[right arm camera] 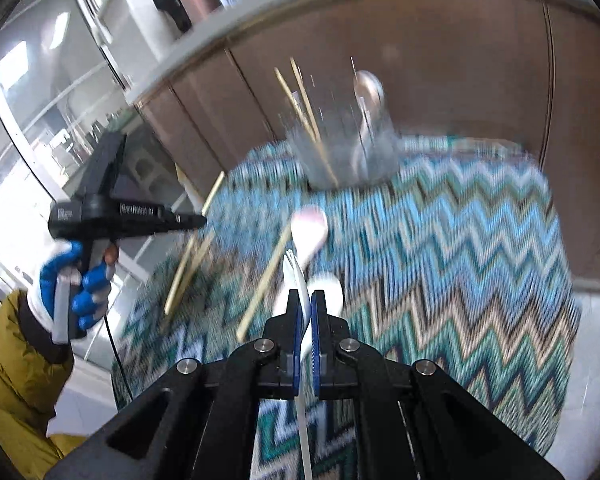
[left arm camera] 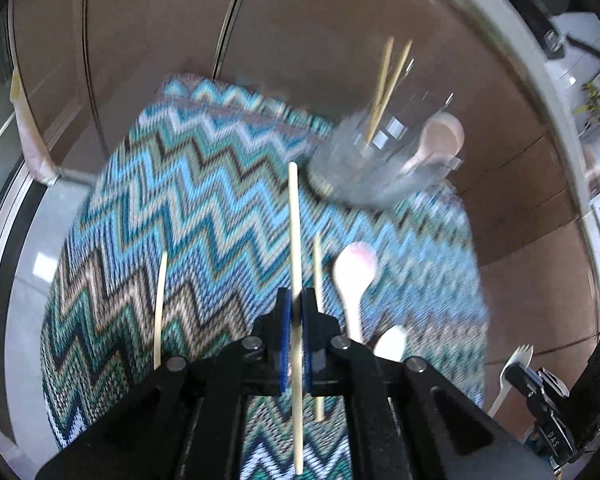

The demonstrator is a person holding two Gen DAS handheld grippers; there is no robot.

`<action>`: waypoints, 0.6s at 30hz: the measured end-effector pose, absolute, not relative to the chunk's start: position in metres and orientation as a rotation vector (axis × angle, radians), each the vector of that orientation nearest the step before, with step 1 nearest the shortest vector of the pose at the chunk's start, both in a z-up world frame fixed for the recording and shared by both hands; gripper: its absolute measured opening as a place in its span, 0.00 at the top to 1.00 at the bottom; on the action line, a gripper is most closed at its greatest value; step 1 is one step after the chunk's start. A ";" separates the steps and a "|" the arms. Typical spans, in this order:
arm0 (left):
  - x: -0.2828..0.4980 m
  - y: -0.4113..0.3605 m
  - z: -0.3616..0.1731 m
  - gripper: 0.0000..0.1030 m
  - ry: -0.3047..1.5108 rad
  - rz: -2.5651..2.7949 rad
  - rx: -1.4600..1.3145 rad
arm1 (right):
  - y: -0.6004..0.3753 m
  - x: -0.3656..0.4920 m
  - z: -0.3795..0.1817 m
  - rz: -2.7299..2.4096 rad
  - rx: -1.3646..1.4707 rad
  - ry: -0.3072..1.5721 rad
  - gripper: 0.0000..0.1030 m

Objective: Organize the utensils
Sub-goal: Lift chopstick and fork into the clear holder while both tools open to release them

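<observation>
My left gripper [left arm camera: 296,298] is shut on a pale wooden chopstick [left arm camera: 294,220], lifted above the zigzag mat [left arm camera: 180,200]. My right gripper [right arm camera: 305,296] is shut on a white plastic fork [right arm camera: 292,276]. Each shows in the other's view: right gripper [left arm camera: 518,376] with the fork [left arm camera: 518,356], left gripper [right arm camera: 200,221] with the chopstick [right arm camera: 214,192]. A clear glass holder [left arm camera: 364,168] [right arm camera: 340,156] stands at the mat's far side with two chopsticks [left arm camera: 388,80] and a wooden spoon [left arm camera: 440,136] in it. Loose chopsticks [left arm camera: 160,308] [right arm camera: 264,280] and two white spoons [left arm camera: 354,272] [right arm camera: 310,228] lie on the mat.
Brown cabinet doors [left arm camera: 300,40] rise behind the mat under a pale counter edge [right arm camera: 260,32]. A gloved hand [right arm camera: 72,292] with a mustard sleeve holds the left gripper. Glass panels [right arm camera: 40,100] stand to the left. Both views are blurred by motion.
</observation>
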State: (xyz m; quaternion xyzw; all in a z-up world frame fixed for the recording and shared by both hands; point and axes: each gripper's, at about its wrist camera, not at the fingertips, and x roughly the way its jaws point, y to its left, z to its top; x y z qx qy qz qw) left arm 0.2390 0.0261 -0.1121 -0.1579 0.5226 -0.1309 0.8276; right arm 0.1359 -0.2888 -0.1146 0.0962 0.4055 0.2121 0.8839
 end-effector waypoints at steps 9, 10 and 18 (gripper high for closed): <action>0.272 -0.003 -0.018 0.95 0.796 -0.366 -0.380 | -0.268 0.197 -0.016 0.423 0.188 0.500 0.96; 0.279 -0.007 -0.007 0.95 0.751 -0.379 -0.380 | -0.267 0.203 -0.010 0.422 0.190 0.470 0.96; 0.329 -0.040 0.023 0.95 0.475 -0.357 -0.340 | -0.254 0.281 0.021 0.365 0.190 0.200 0.96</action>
